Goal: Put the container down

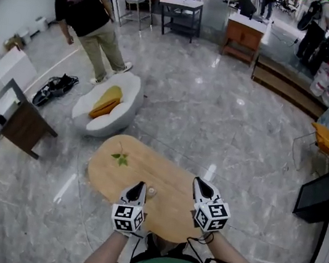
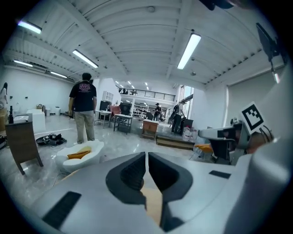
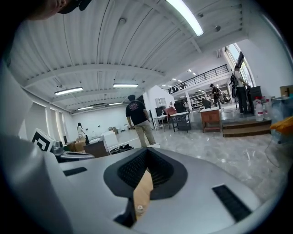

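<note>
A small pale container (image 1: pixel 151 190) stands upright on the oval wooden table (image 1: pixel 163 212), between my two grippers and touched by neither. My left gripper (image 1: pixel 139 185) hovers above the table just left of it, jaws shut with nothing between them; in the left gripper view the gripper (image 2: pixel 146 155) points out across the room. My right gripper (image 1: pixel 197 182) is raised to the container's right, its tips together and empty. In the right gripper view, the container (image 3: pixel 139 209) shows far below through the slit behind the right gripper's (image 3: pixel 145 151) tips.
A green leaf (image 1: pixel 120 158) lies on the table's far left part. Beyond the table sit a white lounge seat (image 1: pixel 126 99) with a yellow cushion and a dark side table (image 1: pixel 25 126). A person (image 1: pixel 87 15) walks at the back left. A black screen (image 1: pixel 326 189) stands at the right.
</note>
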A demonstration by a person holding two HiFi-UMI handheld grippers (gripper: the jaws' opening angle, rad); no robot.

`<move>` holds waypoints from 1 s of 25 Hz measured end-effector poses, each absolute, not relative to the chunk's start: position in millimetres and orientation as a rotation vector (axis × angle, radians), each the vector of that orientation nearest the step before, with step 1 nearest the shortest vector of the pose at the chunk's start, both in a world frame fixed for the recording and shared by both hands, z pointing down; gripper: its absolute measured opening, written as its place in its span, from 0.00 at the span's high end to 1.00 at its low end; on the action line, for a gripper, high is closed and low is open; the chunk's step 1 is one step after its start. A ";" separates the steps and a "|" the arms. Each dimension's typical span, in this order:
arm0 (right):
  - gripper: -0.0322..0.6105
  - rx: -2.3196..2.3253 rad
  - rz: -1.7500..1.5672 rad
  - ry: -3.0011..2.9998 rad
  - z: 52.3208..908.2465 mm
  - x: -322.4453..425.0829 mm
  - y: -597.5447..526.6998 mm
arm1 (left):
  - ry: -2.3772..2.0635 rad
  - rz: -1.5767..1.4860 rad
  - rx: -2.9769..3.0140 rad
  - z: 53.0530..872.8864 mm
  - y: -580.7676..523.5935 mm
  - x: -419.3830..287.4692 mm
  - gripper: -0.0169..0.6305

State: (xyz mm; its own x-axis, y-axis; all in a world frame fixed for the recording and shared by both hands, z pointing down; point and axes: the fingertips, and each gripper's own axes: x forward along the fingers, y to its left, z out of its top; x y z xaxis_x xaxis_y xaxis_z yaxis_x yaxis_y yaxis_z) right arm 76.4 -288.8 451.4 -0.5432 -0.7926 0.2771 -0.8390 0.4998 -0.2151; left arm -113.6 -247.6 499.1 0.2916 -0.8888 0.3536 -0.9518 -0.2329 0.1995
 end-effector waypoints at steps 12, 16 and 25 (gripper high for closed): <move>0.93 1.525 0.425 -2.632 390.5 104.7 -253.9 | -1.621 0.191 2.374 423.6 -240.2 -69.1 0.92; 0.93 1.517 0.370 -2.653 378.6 107.2 -246.4 | -1.636 0.175 2.402 409.9 -238.7 -66.7 0.92; 0.93 1.477 0.309 -2.702 362.3 99.1 -238.3 | -1.670 0.139 2.398 396.5 -238.1 -71.0 0.92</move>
State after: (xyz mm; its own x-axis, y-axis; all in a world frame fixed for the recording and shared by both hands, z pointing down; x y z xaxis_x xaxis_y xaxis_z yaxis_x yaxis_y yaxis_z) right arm 99.1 -238.3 362.3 -0.5435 -0.8282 0.1362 -0.8376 0.5247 -0.1519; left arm -71.0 -238.1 396.5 0.3517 -0.9146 0.1993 -0.9350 -0.3330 0.1220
